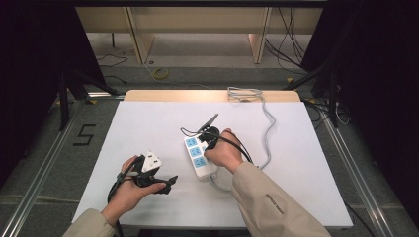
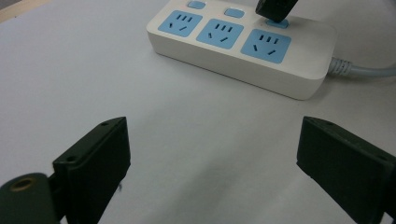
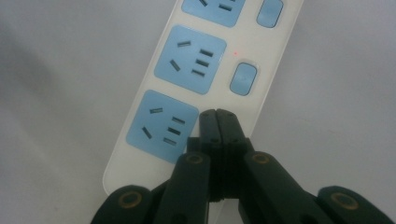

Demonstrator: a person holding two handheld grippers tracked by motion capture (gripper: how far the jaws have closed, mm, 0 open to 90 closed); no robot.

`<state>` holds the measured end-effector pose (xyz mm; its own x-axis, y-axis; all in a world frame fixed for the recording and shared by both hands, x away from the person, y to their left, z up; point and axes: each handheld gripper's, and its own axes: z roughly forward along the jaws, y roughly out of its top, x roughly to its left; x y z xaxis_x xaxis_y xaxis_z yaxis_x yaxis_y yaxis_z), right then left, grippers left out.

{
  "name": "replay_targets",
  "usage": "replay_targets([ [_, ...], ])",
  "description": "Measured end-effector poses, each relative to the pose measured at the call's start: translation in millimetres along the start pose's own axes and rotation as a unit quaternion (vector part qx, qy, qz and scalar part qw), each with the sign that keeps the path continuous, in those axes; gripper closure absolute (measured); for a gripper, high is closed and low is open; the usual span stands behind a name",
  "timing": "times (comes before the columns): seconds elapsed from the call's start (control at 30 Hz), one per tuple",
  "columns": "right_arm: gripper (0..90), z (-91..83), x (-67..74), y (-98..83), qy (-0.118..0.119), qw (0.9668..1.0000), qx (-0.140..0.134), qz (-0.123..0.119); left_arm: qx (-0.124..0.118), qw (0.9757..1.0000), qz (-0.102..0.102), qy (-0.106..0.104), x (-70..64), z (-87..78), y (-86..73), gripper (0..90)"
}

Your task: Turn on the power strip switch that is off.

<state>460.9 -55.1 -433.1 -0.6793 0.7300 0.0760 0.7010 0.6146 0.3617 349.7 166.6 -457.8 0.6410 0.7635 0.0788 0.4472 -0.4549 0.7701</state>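
Here a white power strip [image 1: 200, 155] with three blue sockets lies near the middle of the white surface [image 1: 148, 123], its grey cable [image 1: 268, 129] running off toward the far edge, where it ends in a coil. The right gripper [image 3: 217, 116] is over the strip, its fingers pressed together with nothing between them, their tips at the switch beside the nearest socket; whether they actually touch that switch cannot be told. In the right gripper view a small red light [image 3: 236, 52] glows beside the middle socket's blue switch [image 3: 243, 78]. The left gripper [image 1: 165, 183] is held over the surface to the left of the strip and apart from it, its fingers [image 2: 95, 154] spread wide and empty, pointing toward the strip's long side. In the left gripper view the right gripper's dark tip [image 2: 276, 10] sits over the end switch nearest the cable.
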Motion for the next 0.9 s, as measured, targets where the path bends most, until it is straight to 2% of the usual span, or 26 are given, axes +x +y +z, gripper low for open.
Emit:
replay_targets([
  [0.63,90.0,2.1,2.2,1.3,-0.007,0.9999,0.013,0.003,0.001,1.0,-0.001,0.001,0.7,-1.2,-0.1,9.3],
  [0.8,90.0,2.2,3.0,1.2,-0.011,0.9999,0.01,-0.004,0.0,1.0,-0.002,0.001,0.7,-0.9,-0.2,9.3],
  [0.9,90.0,1.9,2.3,1.5,-0.006,0.9999,0.012,0.003,0.0,1.0,-0.003,0.002,0.8,-0.7,-0.4,9.3],
])
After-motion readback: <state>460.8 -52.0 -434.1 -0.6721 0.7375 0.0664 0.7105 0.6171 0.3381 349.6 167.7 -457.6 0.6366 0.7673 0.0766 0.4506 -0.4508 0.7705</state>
